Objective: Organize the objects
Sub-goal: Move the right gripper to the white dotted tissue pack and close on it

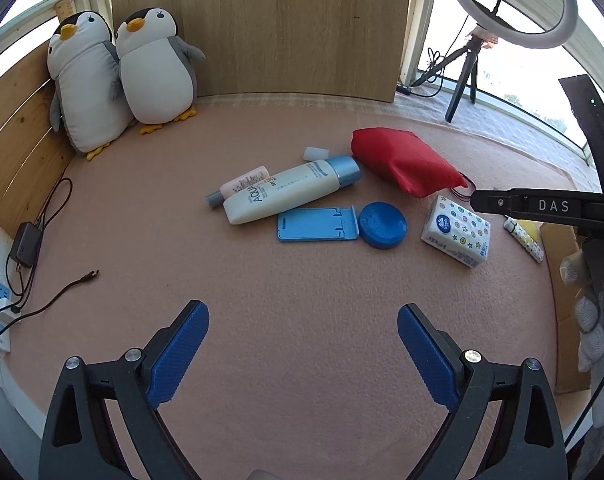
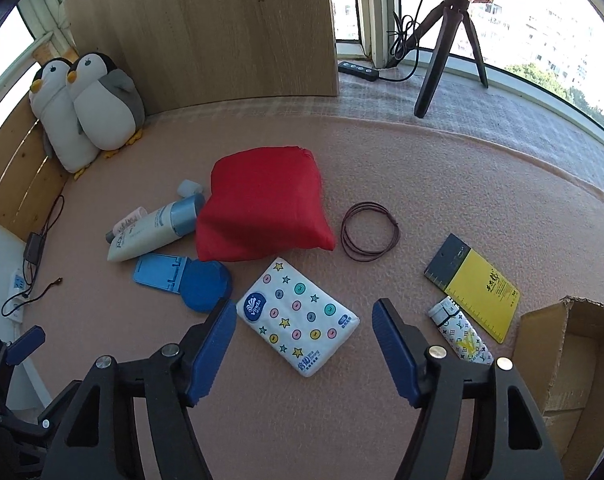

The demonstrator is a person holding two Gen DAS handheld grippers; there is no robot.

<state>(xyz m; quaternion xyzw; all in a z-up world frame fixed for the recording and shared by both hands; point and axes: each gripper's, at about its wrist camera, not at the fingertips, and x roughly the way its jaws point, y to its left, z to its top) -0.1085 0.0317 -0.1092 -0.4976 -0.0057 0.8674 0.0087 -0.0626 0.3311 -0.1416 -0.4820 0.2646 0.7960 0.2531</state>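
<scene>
Right gripper [image 2: 304, 344] is held apart over the tissue pack [image 2: 297, 316], pads not touching it; nothing gripped. Left gripper [image 1: 302, 350] is spread wide over bare pink mat [image 1: 302, 280], empty. Red pouch [image 2: 261, 216], blue lid [image 2: 205, 286], phone stand [image 2: 157, 272] and lotion tube [image 2: 145, 236] are crowded just behind the pack. Wire coil [image 2: 370, 230], yellow notepad [image 2: 478, 288] and cardboard box [image 2: 570, 360] are seen to the right.

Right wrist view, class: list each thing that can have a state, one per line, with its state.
Right gripper: jaws open, nothing held.
Tissue pack: sealed, lying flat between the jaws.
Cardboard box: open.
Red pouch: lying closed, bulging.
Sunscreen tube: capped, on its side.
Blue phone stand: folded flat.
Blue round tin: lid on.
Wire coil: coiled, flat.
Left gripper: jaws open, empty.
</scene>
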